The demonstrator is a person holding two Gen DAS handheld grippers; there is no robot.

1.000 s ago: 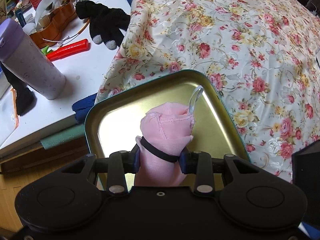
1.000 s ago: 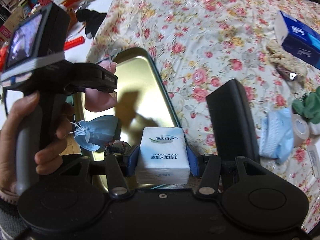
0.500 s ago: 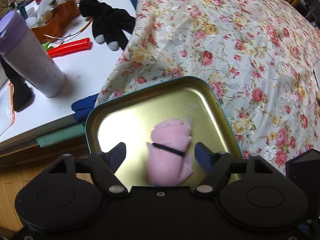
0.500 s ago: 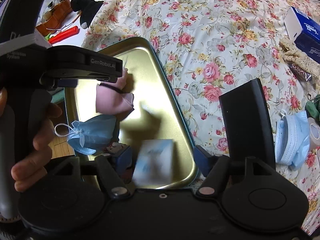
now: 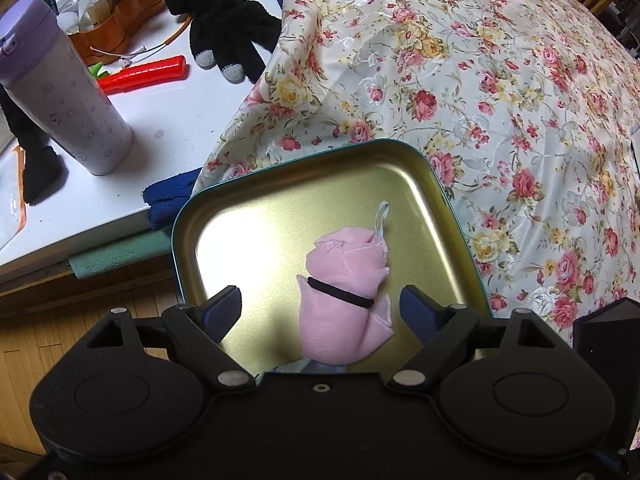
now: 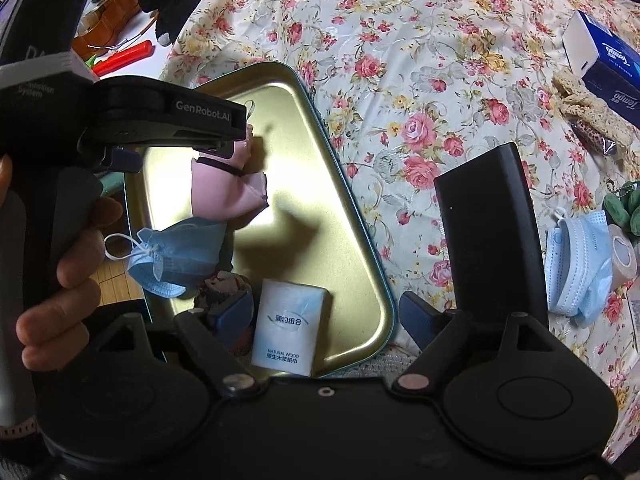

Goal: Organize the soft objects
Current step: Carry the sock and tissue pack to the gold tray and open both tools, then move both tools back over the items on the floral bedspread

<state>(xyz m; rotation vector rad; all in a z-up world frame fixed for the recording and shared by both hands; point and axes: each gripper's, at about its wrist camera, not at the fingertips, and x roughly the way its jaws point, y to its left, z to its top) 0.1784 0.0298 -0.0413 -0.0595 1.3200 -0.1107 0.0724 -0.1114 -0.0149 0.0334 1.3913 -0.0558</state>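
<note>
A gold metal tray (image 5: 280, 200) (image 6: 304, 184) with a teal rim lies on the floral cloth. A pink cloth bundle (image 5: 344, 292) (image 6: 228, 196) tied with a black band lies in it. My left gripper (image 5: 320, 306) is open just above the bundle, jaws apart on either side. A white tissue pack (image 6: 288, 328) lies in the tray's near end. My right gripper (image 6: 326, 314) is open around and above it. A folded blue mask (image 6: 176, 256) and a dark patterned item (image 6: 222, 284) also lie in the tray.
A lilac bottle (image 5: 60, 88), a red tool (image 5: 144, 74), a black glove (image 5: 224, 40) and a wooden holder (image 5: 116, 28) sit on the white desk at left. On the cloth at right lie a blue tissue box (image 6: 604, 60), another blue mask (image 6: 580, 264), a tape roll (image 6: 622, 256) and a black stand (image 6: 492, 228).
Both grippers opened. The left let go of the pink bundle, the right let go of the tissue pack; both things now lie in the tray, and both grippers have lifted slightly.
</note>
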